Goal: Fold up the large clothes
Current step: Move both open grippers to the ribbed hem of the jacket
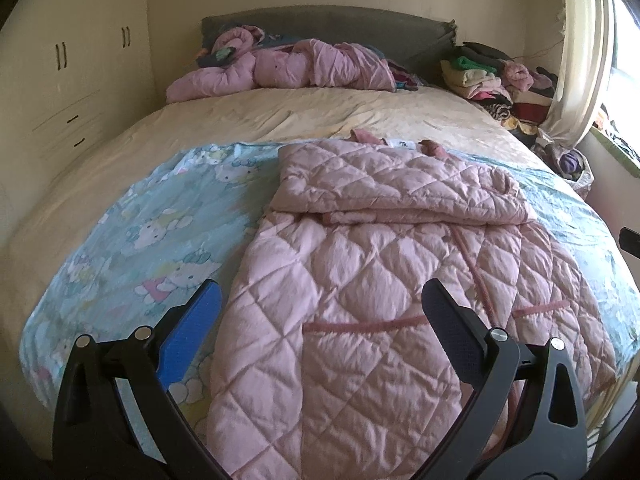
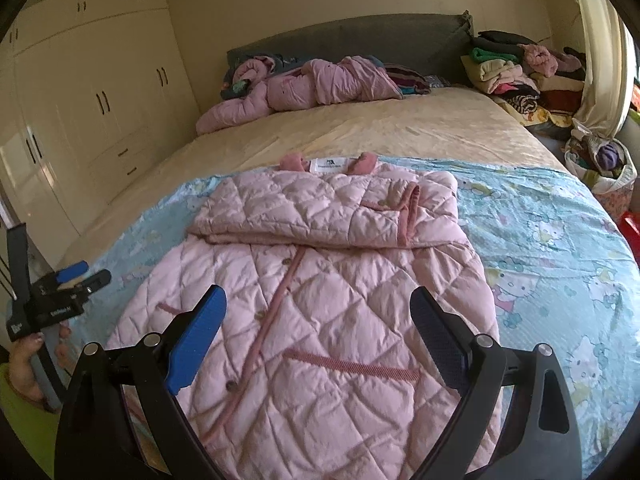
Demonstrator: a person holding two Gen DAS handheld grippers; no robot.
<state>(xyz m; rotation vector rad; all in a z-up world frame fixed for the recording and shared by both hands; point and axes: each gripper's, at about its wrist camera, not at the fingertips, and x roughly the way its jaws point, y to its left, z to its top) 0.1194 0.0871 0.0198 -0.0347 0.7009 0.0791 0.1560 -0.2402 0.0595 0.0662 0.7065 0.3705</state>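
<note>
A pink quilted coat lies flat on a light blue cartoon-print sheet at the foot of the bed, front up, collar away from me. Both sleeves are folded across its chest. It also shows in the right wrist view, with the sleeves folded over. My left gripper is open and empty above the coat's lower left part. My right gripper is open and empty above the coat's lower middle. The left gripper also shows in the right wrist view, held at the bed's left edge.
A crumpled pink jacket and other clothes lie by the grey headboard. Piles of folded clothes sit at the far right. Cream wardrobes stand on the left. A bag of clothes and a curtain are on the right.
</note>
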